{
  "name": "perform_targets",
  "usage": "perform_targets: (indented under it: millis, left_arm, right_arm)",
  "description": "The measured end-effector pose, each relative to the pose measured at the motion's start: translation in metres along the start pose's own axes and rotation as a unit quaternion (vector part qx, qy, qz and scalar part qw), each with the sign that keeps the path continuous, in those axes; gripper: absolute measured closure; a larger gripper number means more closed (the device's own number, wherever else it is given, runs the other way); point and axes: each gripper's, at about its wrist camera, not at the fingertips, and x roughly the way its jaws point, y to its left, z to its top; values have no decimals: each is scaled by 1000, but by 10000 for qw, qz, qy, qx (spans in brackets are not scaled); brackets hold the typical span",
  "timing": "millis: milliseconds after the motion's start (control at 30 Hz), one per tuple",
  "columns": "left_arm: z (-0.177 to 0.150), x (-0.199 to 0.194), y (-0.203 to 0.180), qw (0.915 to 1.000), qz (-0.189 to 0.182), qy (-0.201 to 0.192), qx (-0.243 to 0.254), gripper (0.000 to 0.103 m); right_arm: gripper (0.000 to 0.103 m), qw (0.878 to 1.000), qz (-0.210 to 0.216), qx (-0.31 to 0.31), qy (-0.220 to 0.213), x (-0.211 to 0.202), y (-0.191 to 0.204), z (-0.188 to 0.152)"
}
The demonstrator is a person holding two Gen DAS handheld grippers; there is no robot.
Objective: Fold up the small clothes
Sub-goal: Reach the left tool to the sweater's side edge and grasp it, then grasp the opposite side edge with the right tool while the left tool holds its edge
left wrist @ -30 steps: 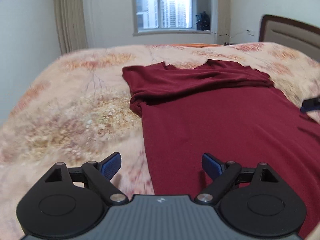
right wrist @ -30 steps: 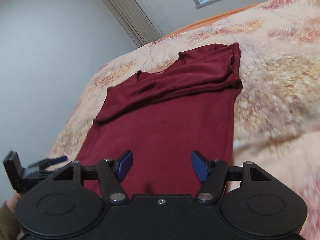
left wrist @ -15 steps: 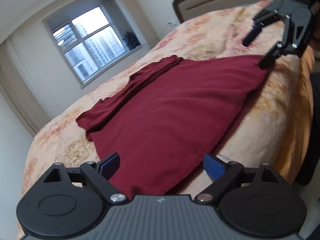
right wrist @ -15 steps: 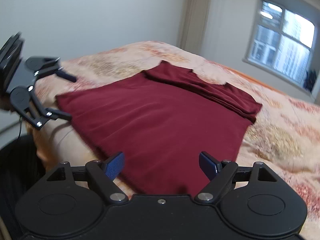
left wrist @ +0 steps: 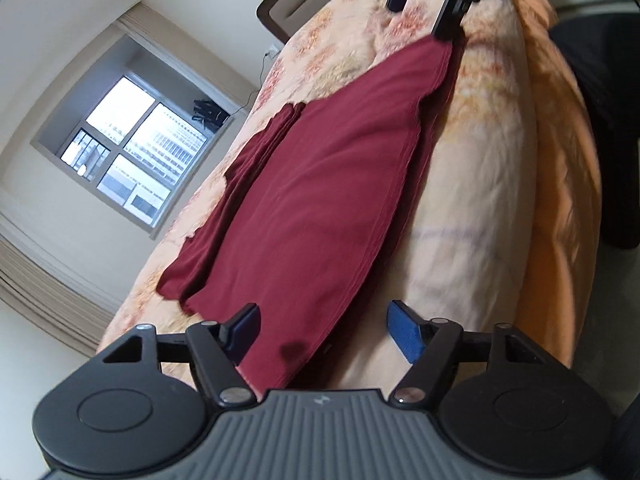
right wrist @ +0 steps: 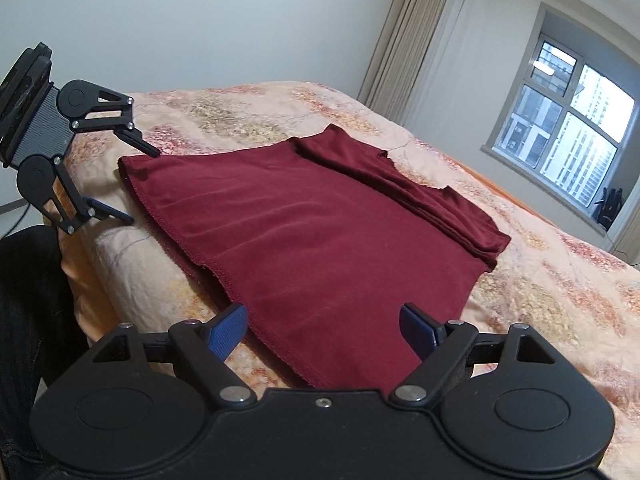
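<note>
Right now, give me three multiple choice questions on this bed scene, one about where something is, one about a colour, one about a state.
1. Where does the garment lie?
A. On the floral bedspread, its hem at the near bed edge
B. On the floor
C. Draped over the window sill

2. What colour is the garment?
A. Navy
B. Dark red
C. White

3. How do the left hand-held gripper and the right hand-held gripper stand?
A. Both shut on the cloth
B. Only the left shut on it
C. Both open at the hem corners

Answers: 1 A, since the cloth spreads over the bedspread up to its edge. 2 B, plain dark red in both views. 3 C, since the blue pads stand wide apart on each, with no cloth pinched.
</note>
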Motion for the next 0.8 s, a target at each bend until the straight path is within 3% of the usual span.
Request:
perform_targets:
  millis: [133, 200, 267, 500, 700, 800]
  left_arm:
    - [-10, 4, 5, 9997, 156, 80, 141, 31]
    - [-10, 4, 6, 9997, 157, 58, 164, 41]
    - [-9, 5, 7, 9996, 191, 37, 213, 58]
    - [-7, 5, 23, 9999, -102, 8, -19, 85]
    - [-5, 0, 57, 9940, -447, -177, -981, 89]
    - [-5, 3, 81, 9808, -603, -251, -1837, 89]
  right_arm:
    - [16, 9999, -83, 49, 28, -1, -2, -4]
    - [16, 9999, -120, 63, 23, -1, -3, -5]
    - [16, 9999, -144, 45, 13, -1, -3, -5]
    - [16, 9995, -208, -212, 61, -3, -2, -8]
    - [16, 9995, -7, -304, 52, -2, 0, -10]
    - [18, 9989, 52, -473, 47, 3, 4, -10]
